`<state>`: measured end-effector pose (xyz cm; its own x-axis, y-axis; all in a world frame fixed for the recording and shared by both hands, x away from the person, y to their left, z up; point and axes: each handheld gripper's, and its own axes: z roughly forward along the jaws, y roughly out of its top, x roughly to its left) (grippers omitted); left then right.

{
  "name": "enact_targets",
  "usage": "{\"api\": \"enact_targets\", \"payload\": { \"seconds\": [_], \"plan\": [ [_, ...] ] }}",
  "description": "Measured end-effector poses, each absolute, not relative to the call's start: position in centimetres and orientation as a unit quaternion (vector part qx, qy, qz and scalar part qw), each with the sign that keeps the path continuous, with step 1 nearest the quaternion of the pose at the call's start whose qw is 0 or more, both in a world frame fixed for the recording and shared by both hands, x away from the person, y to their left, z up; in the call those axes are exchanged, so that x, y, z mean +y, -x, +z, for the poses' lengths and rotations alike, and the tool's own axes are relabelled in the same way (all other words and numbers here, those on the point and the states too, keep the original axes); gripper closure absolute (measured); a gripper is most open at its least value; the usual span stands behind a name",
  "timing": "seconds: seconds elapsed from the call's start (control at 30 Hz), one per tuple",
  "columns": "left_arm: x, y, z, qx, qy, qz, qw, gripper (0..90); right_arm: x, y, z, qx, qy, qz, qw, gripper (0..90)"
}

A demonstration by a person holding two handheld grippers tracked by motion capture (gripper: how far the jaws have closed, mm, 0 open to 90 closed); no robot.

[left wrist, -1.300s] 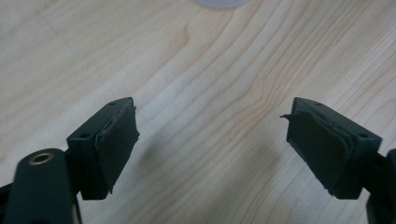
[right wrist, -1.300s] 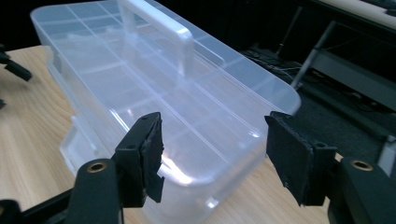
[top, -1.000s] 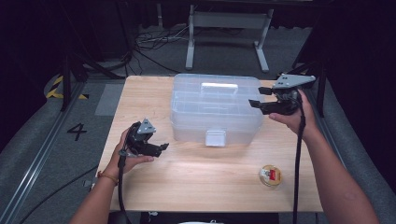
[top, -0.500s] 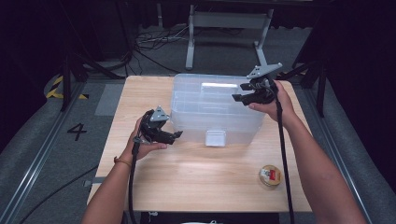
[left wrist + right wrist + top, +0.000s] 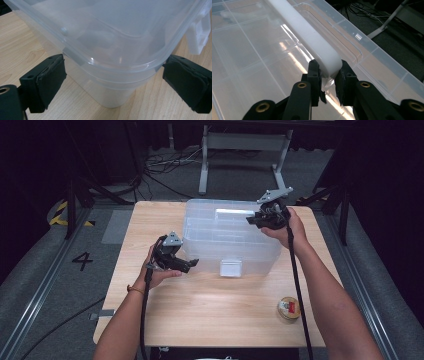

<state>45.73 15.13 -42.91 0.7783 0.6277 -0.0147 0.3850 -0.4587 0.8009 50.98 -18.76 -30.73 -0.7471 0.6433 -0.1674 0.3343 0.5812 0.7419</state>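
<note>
Resting mid-table [image 5: 165, 320], the clear lidded bin [image 5: 210, 232] was found between both grippers. The right gripper [image 5: 329, 77] pinched its white lid handle [image 5: 312, 40]; the left gripper [image 5: 112, 82] stood spread around a near corner.

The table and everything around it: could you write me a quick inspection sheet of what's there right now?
Surface: pale wooden table, bare in front.
Job's things: clear plastic box with its lid on, white handle on top, white latch on the near wall.
Clutter: small round tin near the front right corner.
Grippers: left gripper open, jaws either side of a box corner; right gripper shut on the handle's end.
Cables: a black cable trails from each gripper; more lie on the floor behind.
Surroundings: dark floor, grey metal stand, a painted 4.
</note>
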Motion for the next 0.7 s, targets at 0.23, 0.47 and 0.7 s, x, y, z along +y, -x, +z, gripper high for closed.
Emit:
{"api": "enact_targets", "payload": {
  "seconds": [0.23, 0.47, 0.7],
  "plan": [
    [15.2, -45.1, -42.5, 0.298, -0.847, 0.141, 0.417, 12.0, -18.9, -50.7, -30.8, 0.861, -0.283, 0.365, 0.215, 76.0],
    [14.9, -44.1, -42.4, 0.293, -0.850, 0.143, 0.414, 12.9, -19.3, -50.0, -30.7, 0.868, -0.274, 0.358, 0.210, 76.0],
    [15.1, -42.8, -42.5, 0.290, -0.846, 0.137, 0.426, 15.0, -19.5, -48.9, -30.6, 0.870, -0.270, 0.354, 0.212, 76.0]
  ]
}}
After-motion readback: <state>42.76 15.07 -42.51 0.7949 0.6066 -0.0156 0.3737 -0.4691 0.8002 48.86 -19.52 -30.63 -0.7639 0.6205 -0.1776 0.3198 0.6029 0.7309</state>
